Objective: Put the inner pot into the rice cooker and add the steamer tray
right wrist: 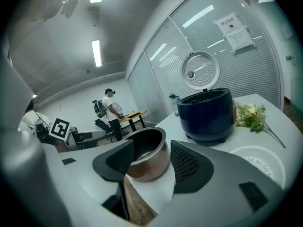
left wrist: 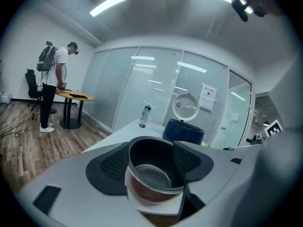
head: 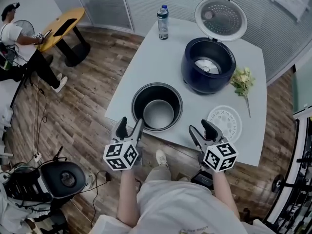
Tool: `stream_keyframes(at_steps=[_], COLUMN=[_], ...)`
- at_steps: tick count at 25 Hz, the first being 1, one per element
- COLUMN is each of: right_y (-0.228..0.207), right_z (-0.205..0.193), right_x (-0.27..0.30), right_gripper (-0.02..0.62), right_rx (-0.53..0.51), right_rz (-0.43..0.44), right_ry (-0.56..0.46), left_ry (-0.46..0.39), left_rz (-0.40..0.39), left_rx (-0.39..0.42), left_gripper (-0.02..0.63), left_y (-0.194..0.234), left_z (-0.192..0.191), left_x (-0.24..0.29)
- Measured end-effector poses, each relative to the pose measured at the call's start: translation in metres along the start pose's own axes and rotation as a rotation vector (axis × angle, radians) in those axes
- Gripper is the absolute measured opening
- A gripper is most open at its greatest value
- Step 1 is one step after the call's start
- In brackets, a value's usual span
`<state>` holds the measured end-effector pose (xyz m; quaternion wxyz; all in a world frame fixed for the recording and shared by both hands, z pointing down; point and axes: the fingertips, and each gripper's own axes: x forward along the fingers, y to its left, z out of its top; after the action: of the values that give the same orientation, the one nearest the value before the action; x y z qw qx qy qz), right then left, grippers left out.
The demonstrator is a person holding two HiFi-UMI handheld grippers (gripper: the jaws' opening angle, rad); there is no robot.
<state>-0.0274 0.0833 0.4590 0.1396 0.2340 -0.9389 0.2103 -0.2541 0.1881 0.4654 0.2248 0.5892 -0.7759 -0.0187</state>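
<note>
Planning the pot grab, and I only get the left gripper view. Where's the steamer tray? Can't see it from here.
Observer: The steamer tray lies flat on the table, to the right of the inner pot and near the front edge.
Operator: Is the right gripper holding anything?
Observer: No. The right gripper hangs just off the table's near edge, in front of the tray. Its jaws are apart with nothing clamped.
Operator: Is the cooker cavity free?
Observer: Yes. In the head view the rice cooker has its lid up, and only the heating plate shows at the bottom.
</note>
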Motion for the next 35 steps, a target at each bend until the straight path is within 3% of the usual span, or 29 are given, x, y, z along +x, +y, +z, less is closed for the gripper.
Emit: stream_keyframes(at_steps=[12, 22, 35], right_y=[-0.016, -0.021, -0.024], right_z=[-0.020, -0.028, -0.037], right_x=[0.091, 0.126, 0.130], right_gripper=[0.250, 0.241, 0.193], right_rx=[0.120, 0.162, 0.189], right_rz=[-0.026, -0.061, -0.095], right_ry=[0.112, 0.138, 0.151], left_ry=[0.152, 0.221, 0.242], left_rz=[-0.020, -0.106, -0.164], left_rx=[-0.045, -0.092, -0.088], left_gripper=[0.301, 0.288, 0.163], left_y=[0.057, 0.064, 0.058], left_z=[-0.027, -0.043, -0.046], left_x=[0.069, 0.101, 0.103])
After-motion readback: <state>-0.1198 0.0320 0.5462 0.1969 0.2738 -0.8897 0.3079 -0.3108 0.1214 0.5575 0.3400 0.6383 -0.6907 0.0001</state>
